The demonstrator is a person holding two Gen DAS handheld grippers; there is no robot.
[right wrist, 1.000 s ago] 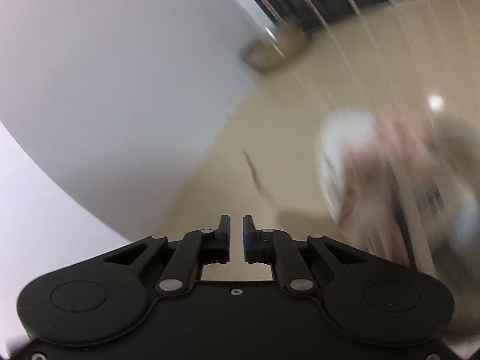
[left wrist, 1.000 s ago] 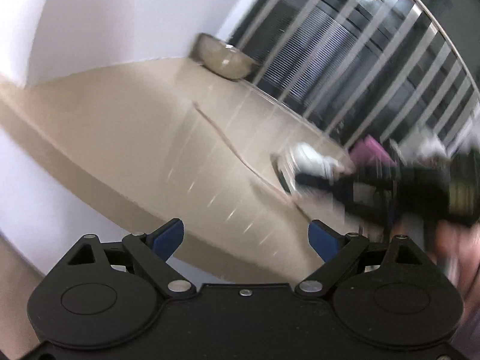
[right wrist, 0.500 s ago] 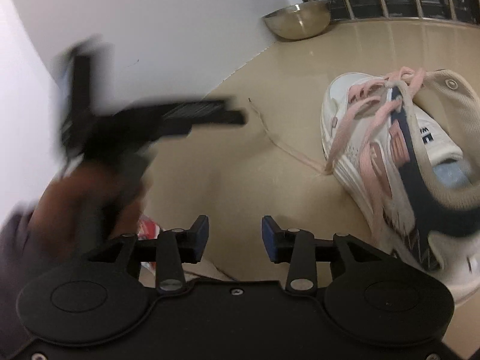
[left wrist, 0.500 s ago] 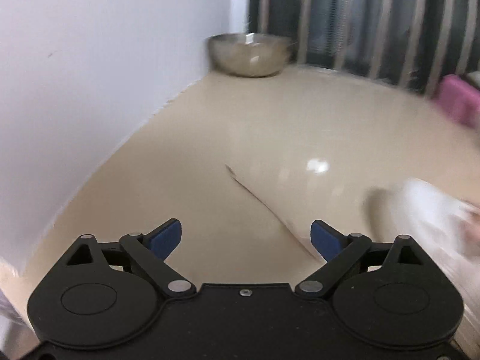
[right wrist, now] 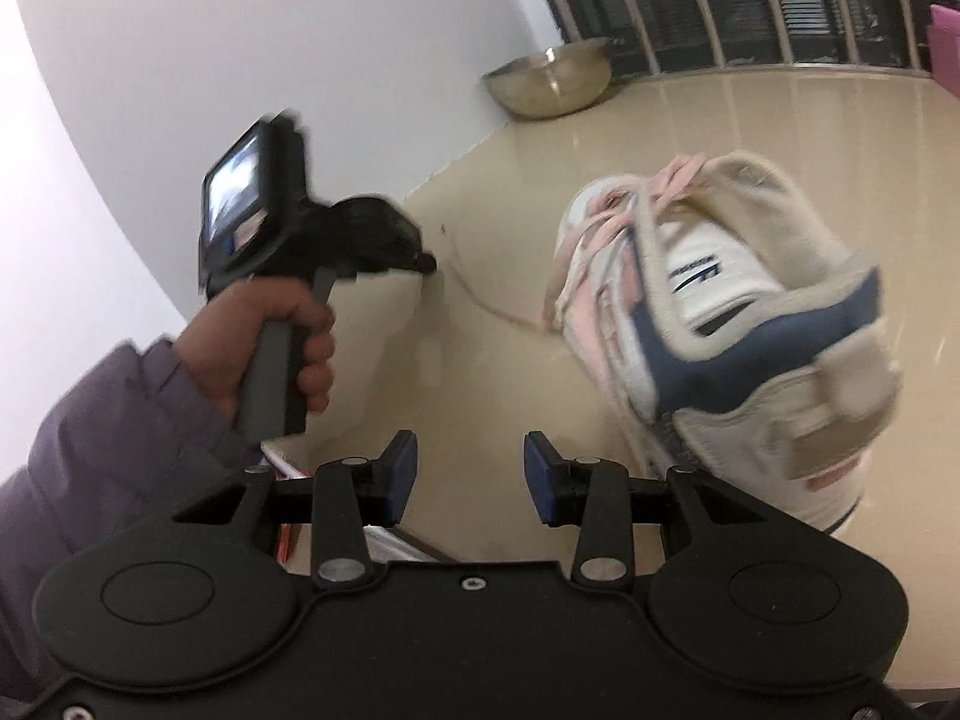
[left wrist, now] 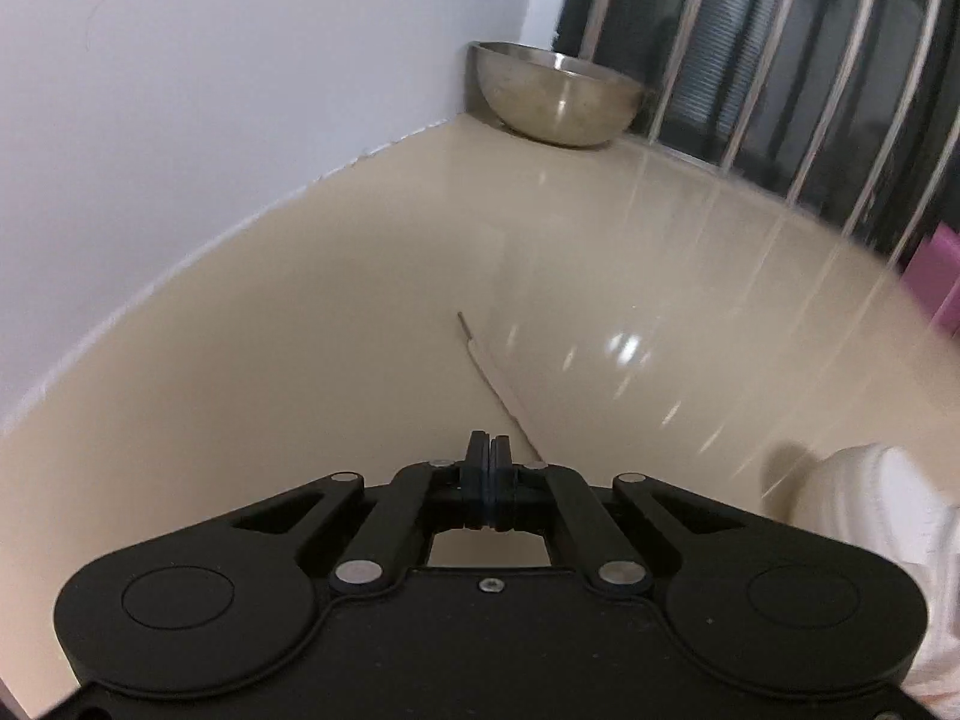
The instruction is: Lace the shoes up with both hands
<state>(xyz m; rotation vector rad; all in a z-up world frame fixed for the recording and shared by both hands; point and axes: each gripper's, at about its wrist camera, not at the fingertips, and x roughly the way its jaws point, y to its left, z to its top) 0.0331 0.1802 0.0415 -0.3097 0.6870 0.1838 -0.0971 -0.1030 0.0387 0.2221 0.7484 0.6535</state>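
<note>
A white, navy and pink shoe (right wrist: 720, 330) lies on the glossy beige floor, with pink laces (right wrist: 594, 240) loose over its tongue. One lace end (right wrist: 474, 300) trails left across the floor. In the left wrist view this lace (left wrist: 486, 360) runs just right of my left gripper (left wrist: 489, 450), which is shut with nothing visible between its pads. The shoe's toe (left wrist: 870, 492) shows at the lower right. A hand (right wrist: 270, 330) holds the left gripper (right wrist: 427, 264) low beside the lace. My right gripper (right wrist: 468, 474) is open, left of the shoe's heel, holding nothing.
A metal bowl (left wrist: 558, 96) sits in the far corner against the white wall (left wrist: 210, 120) and the barred window (left wrist: 780, 60). A pink object (left wrist: 936, 264) stands at the right. A purple sleeve (right wrist: 90, 420) and some red-and-white printed item (right wrist: 282, 462) lie under the right gripper.
My left gripper has gone from wide open to shut and now sits low beside the lace. My right gripper has opened, further than half a second ago.
</note>
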